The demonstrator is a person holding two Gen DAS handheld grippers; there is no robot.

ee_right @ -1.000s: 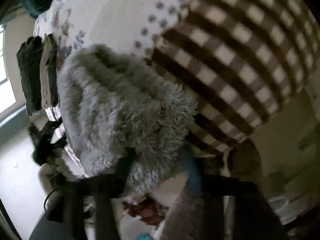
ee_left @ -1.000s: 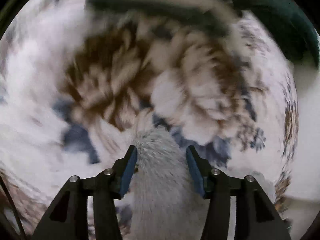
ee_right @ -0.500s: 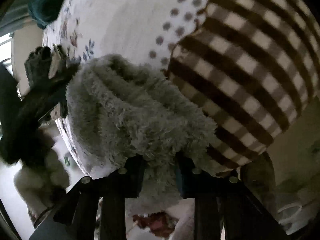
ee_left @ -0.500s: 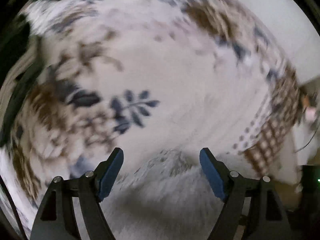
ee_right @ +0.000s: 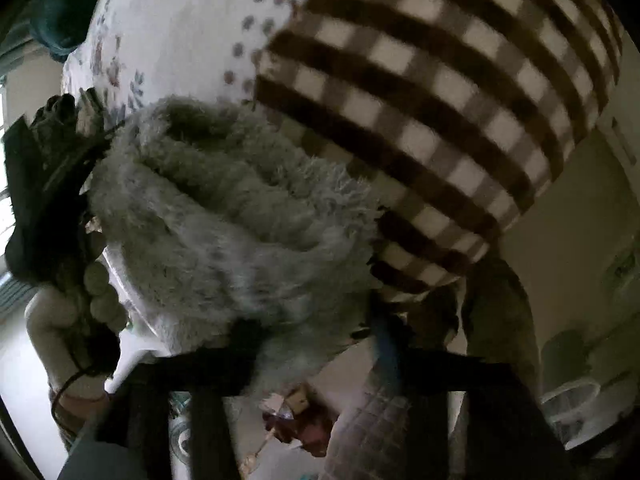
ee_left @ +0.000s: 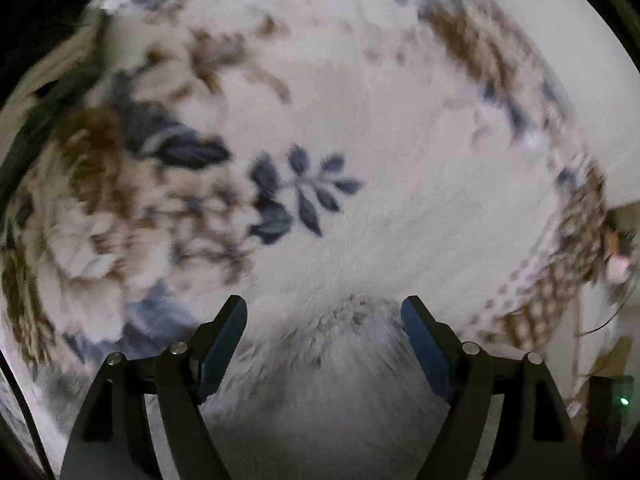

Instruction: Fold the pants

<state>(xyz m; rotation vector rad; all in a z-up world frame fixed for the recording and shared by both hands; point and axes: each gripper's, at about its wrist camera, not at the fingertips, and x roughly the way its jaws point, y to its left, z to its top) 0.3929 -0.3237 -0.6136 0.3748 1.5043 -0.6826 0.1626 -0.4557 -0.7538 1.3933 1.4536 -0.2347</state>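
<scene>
The pants are grey and fluffy. In the left wrist view they lie bunched on a white blanket with blue and brown flowers. My left gripper is open, its blue pads on either side of the fabric and apart from it. In the right wrist view the pants form a thick folded bundle on the blanket. My right gripper is blurred and dark; fluffy fabric fills the gap between its fingers.
The blanket has a brown and white checked border. A pile of dark clothes lies at the left bed edge. A teal cushion sits at the far corner. Floor and a white fan show beyond the bed.
My left gripper opened and let go of the pants a second ago; it now hovers over them. My right gripper shifted a little with the bundle and now looks wider apart around it.
</scene>
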